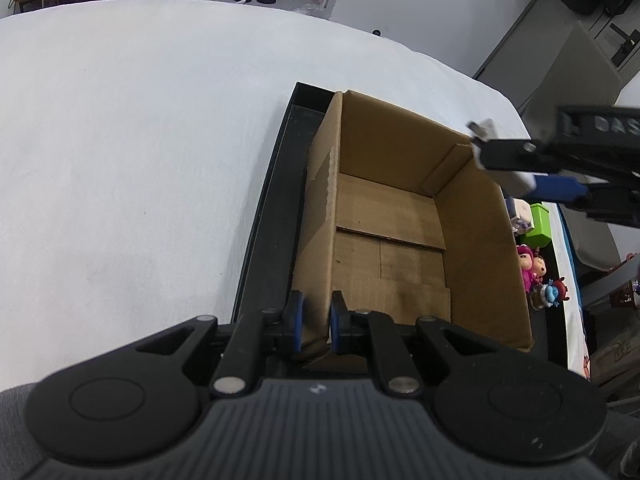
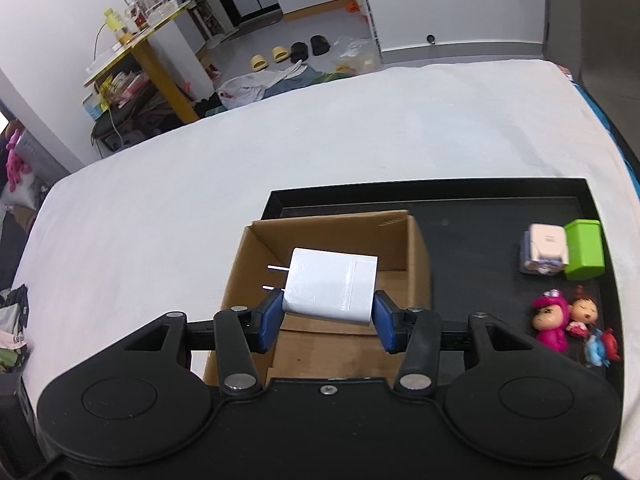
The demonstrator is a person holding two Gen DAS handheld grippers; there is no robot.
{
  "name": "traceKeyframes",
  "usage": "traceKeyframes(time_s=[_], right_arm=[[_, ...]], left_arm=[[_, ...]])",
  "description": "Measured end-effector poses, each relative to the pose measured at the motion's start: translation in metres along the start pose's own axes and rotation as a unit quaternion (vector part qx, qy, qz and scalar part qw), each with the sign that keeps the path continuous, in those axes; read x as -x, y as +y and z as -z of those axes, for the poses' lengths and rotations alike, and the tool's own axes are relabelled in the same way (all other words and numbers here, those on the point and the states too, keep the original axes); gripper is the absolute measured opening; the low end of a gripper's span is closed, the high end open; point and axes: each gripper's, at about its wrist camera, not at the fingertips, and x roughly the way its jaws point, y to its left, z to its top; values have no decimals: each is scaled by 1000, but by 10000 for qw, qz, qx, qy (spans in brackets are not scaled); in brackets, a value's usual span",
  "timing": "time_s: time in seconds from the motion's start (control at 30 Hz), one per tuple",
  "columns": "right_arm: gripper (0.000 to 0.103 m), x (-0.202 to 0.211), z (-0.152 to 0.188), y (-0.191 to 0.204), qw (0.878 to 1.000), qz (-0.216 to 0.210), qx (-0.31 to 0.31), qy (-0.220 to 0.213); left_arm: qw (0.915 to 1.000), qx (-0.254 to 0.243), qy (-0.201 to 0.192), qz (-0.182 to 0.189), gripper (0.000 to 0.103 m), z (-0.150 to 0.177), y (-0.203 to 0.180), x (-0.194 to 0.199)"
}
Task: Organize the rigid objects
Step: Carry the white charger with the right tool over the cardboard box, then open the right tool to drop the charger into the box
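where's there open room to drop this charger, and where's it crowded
The box floor is bare under the charger. Bare tray lies between box and green block. Crowded: right edge, by the figurines.

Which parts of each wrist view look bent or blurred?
Left wrist: the fisheye bows the table edge into a curve; the right gripper looks soft.
Right wrist: the tray rim and table edge bend; the charger is slightly smeared, the box behind sharper.

The left tool [image 1: 316, 322] pinches a thin wall edge, while the right tool [image 2: 326, 316] clamps something between its pads.
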Motion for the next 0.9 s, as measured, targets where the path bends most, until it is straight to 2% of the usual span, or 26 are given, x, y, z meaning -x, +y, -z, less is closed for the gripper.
traceKeyframes(time_s=[0.3,0.33,0.37,0.4,0.47,0.63,0.9], right_arm=[[49,-29,-11,16,9999,-91,18,71],[52,-34,-11,16,9998,-155,-16,93],[63,-37,-11,14,9997,-186,-71,158],[67,-39,-11,12,9995,-225,-142,183],[74,-36,-9,7,9991,-289,-278,140],[76,-21,-7,-9,9984,-378,-377,157],[79,10,-9,-22,9996,-259,-114,26]], left_arm=[[9999,103,-13,-14,13,0,1,-2],[9999,106,-10,-16,13,0,1,-3],[9999,115,-5,-15,13,0,1,-3],[9999,129,3,-14,13,0,1,-3],[9999,170,-9,6,13,-1,2,-3],[9999,158,-24,-43,13,-2,1,-3],[9999,159,-16,-59,13,-3,2,-4]])
